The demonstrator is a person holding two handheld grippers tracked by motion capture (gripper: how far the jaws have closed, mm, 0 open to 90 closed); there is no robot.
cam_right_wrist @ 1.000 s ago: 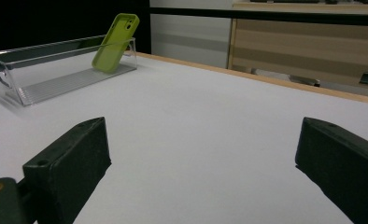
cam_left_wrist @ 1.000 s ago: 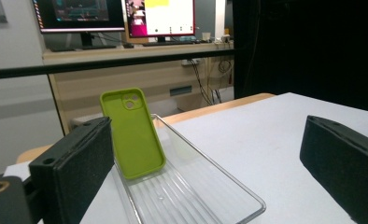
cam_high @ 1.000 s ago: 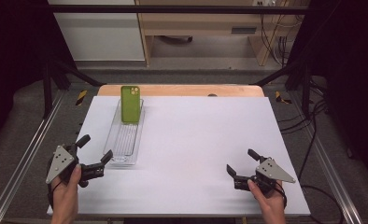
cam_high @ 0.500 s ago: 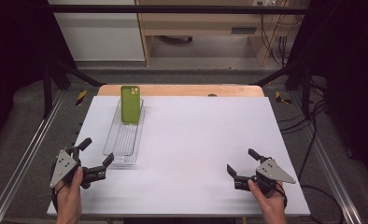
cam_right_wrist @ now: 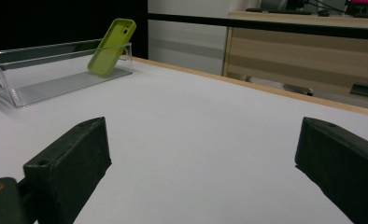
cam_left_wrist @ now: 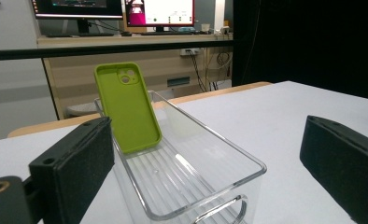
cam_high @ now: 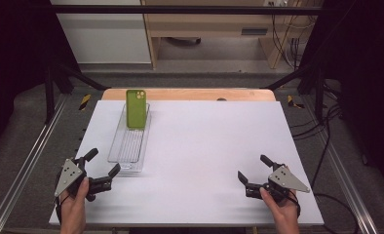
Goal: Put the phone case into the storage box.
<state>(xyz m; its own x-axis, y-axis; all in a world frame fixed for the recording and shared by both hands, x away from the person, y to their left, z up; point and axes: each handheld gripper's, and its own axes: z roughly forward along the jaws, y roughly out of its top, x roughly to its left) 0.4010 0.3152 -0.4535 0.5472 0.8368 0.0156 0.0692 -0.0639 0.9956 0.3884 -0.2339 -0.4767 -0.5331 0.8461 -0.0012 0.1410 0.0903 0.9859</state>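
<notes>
A green phone case (cam_high: 136, 108) (cam_left_wrist: 127, 108) (cam_right_wrist: 111, 45) leans upright against the far end of a clear plastic tray (cam_high: 123, 152) (cam_left_wrist: 205, 154) (cam_right_wrist: 46, 84) on the left half of the white table. My left gripper (cam_high: 103, 162) (cam_left_wrist: 210, 168) stands open just short of the tray's near end, nothing between its jaws. My right gripper (cam_high: 254, 168) (cam_right_wrist: 205, 163) is open near the front right of the table, low over the bare top, holding nothing.
The white tabletop (cam_high: 209, 146) has a wooden strip (cam_high: 190, 94) along its far edge. Metal rails (cam_high: 24, 161) run along both sides. A wooden desk with monitors (cam_left_wrist: 159, 11) stands beyond the table, and cables (cam_high: 321, 126) hang at right.
My left gripper has shifted slightly toward the front of the table and turned a little. The right gripper, the tray and the phone case have stayed put.
</notes>
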